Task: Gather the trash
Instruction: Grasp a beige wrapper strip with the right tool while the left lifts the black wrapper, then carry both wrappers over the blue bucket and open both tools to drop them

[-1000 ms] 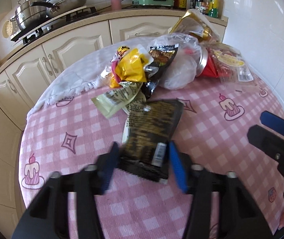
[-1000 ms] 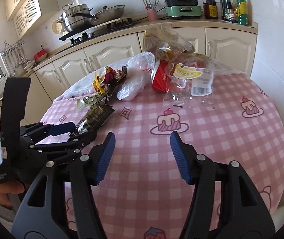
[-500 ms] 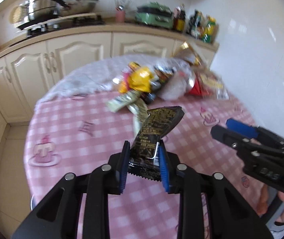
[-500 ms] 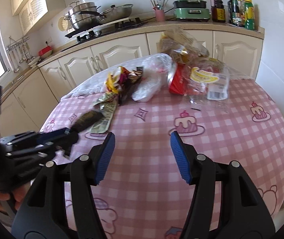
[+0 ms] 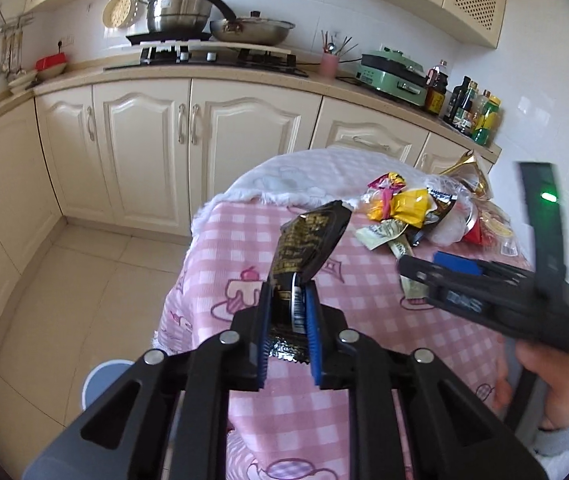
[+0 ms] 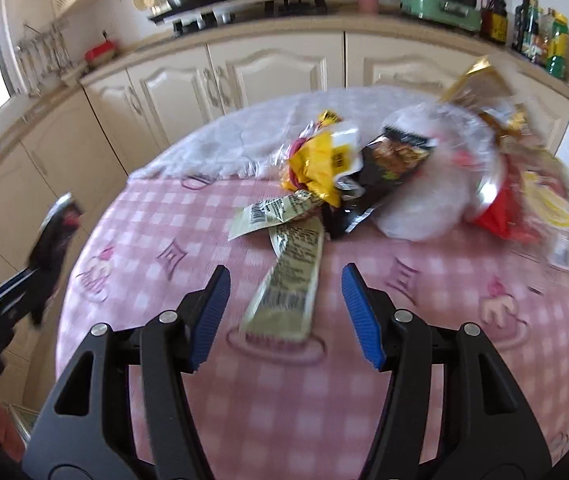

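One black wrapper (image 5: 308, 240) is pinched in the left gripper (image 5: 288, 312), whose jaws just closed; the right gripper (image 6: 284, 312) gapes over the pile (image 6: 364, 176) left mid-table (image 6: 444, 380).

Right tongs (image 6: 284, 316) open, blue pads (image 6: 210, 312) apart, nothing between them; hover over pink checked tabletop (image 6: 424, 360). Pale green wrapper (image 6: 288, 284) lies flat just ahead, in line with gap. Beyond it trash pile: yellow wrapper (image 6: 320, 164), black packet (image 6: 388, 164), clear bag (image 6: 436, 192), red pack (image 6: 500, 212), gold bag (image 6: 480, 84). Left tongs at left edge, blurred, grip black wrapper (image 6: 54, 236) off tabletop edge. Cream cabinets (image 6: 268, 72) behind
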Available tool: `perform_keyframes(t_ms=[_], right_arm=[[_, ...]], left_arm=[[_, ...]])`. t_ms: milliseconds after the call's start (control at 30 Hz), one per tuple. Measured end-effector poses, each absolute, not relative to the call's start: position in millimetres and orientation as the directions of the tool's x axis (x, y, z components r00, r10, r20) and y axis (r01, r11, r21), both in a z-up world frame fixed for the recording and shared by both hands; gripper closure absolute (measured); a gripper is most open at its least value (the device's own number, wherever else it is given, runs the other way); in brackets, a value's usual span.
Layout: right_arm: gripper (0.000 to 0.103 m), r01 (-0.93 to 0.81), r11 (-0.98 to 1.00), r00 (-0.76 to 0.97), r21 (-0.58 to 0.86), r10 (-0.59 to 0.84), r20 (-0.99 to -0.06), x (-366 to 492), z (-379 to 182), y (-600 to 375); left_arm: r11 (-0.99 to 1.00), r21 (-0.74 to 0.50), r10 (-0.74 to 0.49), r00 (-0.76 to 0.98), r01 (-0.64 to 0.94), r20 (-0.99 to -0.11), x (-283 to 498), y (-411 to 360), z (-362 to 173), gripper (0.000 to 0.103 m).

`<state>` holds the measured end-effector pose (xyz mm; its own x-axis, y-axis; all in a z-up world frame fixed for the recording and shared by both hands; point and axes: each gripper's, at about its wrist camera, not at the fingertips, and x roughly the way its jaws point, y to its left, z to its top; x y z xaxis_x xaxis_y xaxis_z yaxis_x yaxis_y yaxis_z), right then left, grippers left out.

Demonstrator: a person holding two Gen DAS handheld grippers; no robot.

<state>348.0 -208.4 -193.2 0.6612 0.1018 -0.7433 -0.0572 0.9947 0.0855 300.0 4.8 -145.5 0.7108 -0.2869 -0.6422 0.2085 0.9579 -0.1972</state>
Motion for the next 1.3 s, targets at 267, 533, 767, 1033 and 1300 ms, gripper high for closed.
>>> perform_keyframes(t_ms=[267, 533, 767, 1033, 1300], right_arm=[[0.091, -0.09, 0.995, 0.663, 0.053, 0.099, -0.742, 333.8, -199.7, -204.8], [0.094, -0.191, 0.974, 0.713, 0.125, 0.225, -0.664, 281.0, -179.3, -170.9], [0.094, -0.379, 0.909, 0.668, 0.17, 0.396, -0.629, 269.4, -168.8, -83.8], [0.094, -0.528, 0.826, 0.53, 0.199, 0.504, -0.682, 278.2, -213.8, 29.2], [0.094, -0.55, 0.799, 0.4, 0.242, 0.506, -0.764, 308.6, -296.9, 102.8]], left_arm=[[0.939, -0.25, -0.344, 0.702, 0.238, -0.623, 294.4, 14.2, -152.5, 0.091], [0.912, -0.312, -0.407, 0.694, 0.268, -0.594, 273.4, 25.9, -153.1, 0.091], [0.93, -0.322, -0.342, 0.738, 0.177, -0.582, 246.3, 84.8, -156.9, 0.091], [0.949, -0.313, -0.183, 0.727, -0.047, -0.662, 234.8, 183.2, -202.1, 0.091], [0.927, -0.308, -0.125, 0.601, -0.213, -0.79, 255.6, 249.3, -286.2, 0.091]])
